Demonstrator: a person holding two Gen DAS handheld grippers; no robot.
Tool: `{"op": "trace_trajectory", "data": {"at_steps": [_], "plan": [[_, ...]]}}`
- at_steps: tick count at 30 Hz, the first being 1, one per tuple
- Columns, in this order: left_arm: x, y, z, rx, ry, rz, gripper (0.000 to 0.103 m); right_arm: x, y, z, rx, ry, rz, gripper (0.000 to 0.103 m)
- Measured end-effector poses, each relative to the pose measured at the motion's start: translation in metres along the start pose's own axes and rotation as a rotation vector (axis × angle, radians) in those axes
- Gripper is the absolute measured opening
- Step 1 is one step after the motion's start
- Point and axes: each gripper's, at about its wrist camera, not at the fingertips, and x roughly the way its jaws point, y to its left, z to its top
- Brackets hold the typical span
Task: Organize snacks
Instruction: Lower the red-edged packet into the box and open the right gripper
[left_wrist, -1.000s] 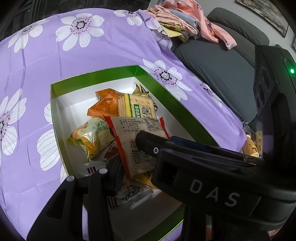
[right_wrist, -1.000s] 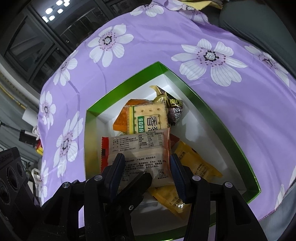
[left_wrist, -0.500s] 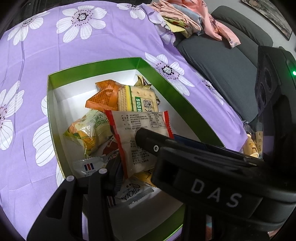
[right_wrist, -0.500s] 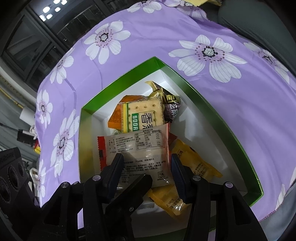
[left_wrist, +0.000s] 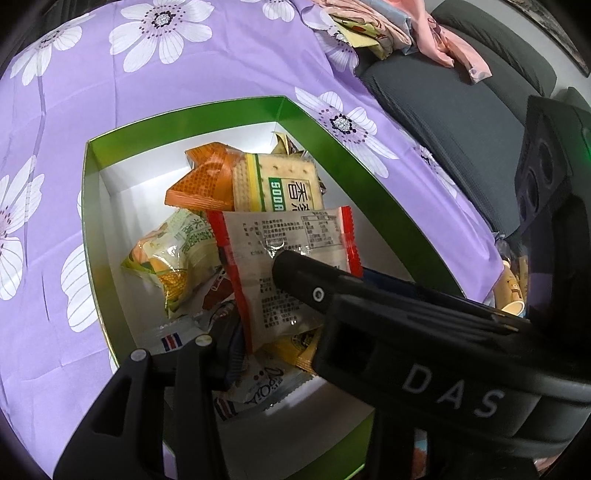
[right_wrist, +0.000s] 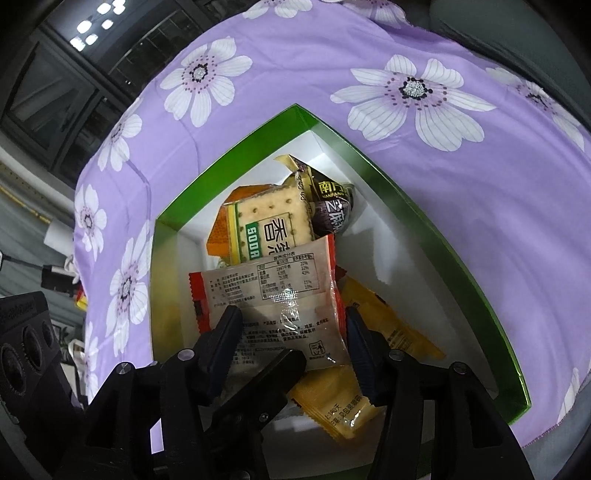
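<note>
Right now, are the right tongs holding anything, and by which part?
The right tongs are opening around the red-edged snack packet, its lower half between the fingers; whether the pads still grip cannot be told.

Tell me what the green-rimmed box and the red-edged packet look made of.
Green-rimmed box: likely cardboard, with a glossy green rim and plain white inside walls that fold crisply at the corners. Red-edged packet: thin plastic film, clear and glossy, shown by its glare, wrinkles and serrated edge seals.
</note>
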Motion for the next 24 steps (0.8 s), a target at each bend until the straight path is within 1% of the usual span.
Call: {"op": "trace_trajectory", "data": {"at_steps": [4, 7, 13, 18, 24], "plan": [[0.004, 0.002, 0.002, -0.017, 0.023, -0.004, 0.046, 0.003, -0.001, 0.003, 0.001, 0.006, -0.001, 0.058], [0.005, 0.002, 0.002, -0.019, 0.024, -0.003, 0.046, 0.005, -0.003, 0.005, -0.001, 0.012, -0.002, 0.059], [0.011, 0.000, 0.004, -0.022, 0.052, 0.004, 0.047, 0.009, -0.005, 0.007, 0.002, 0.020, -0.014, 0.060], [0.014, 0.001, 0.005, -0.026, 0.061, 0.005, 0.047, 0.010, -0.004, 0.008, -0.001, 0.017, -0.028, 0.060], [0.015, 0.002, 0.006, -0.031, 0.070, -0.001, 0.049, 0.011, -0.006, 0.009, 0.004, 0.014, -0.023, 0.060]]}}
